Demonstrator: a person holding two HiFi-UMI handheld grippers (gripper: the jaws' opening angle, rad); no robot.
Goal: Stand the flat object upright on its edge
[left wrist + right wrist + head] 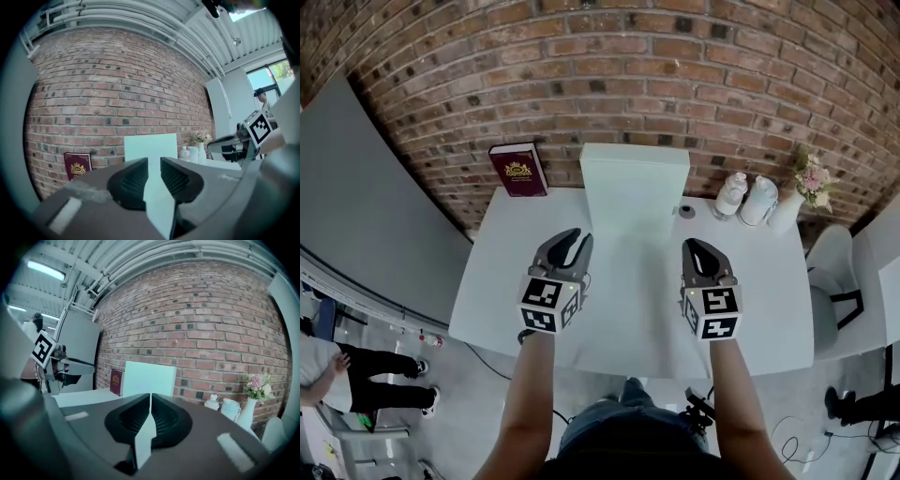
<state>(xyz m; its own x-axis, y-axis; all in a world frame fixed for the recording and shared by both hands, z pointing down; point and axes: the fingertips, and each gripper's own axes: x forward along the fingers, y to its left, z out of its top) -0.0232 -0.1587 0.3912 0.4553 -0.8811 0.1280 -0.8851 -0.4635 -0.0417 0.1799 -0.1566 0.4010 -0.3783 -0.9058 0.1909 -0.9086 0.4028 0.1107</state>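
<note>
The flat object is a pale white board (pixel 635 183) that stands upright on its lower edge at the back of the white table (pixel 628 309), against the brick wall. It also shows straight ahead as the board (pixel 151 146) in the left gripper view and the board (pixel 149 377) in the right gripper view. My left gripper (pixel 572 234) hovers over the table in front of the board's left side; its jaws (pixel 154 161) stand a narrow gap apart with nothing between them. My right gripper (pixel 698 246) hovers before the board's right side, its jaws (pixel 151 397) together and empty.
A dark red book (pixel 518 170) leans on the wall left of the board. Right of the board sit a small round dark item (pixel 686 212), two white jars (pixel 745 198) and a vase with flowers (pixel 787 208). A white chair (pixel 830 272) stands beyond the table's right edge.
</note>
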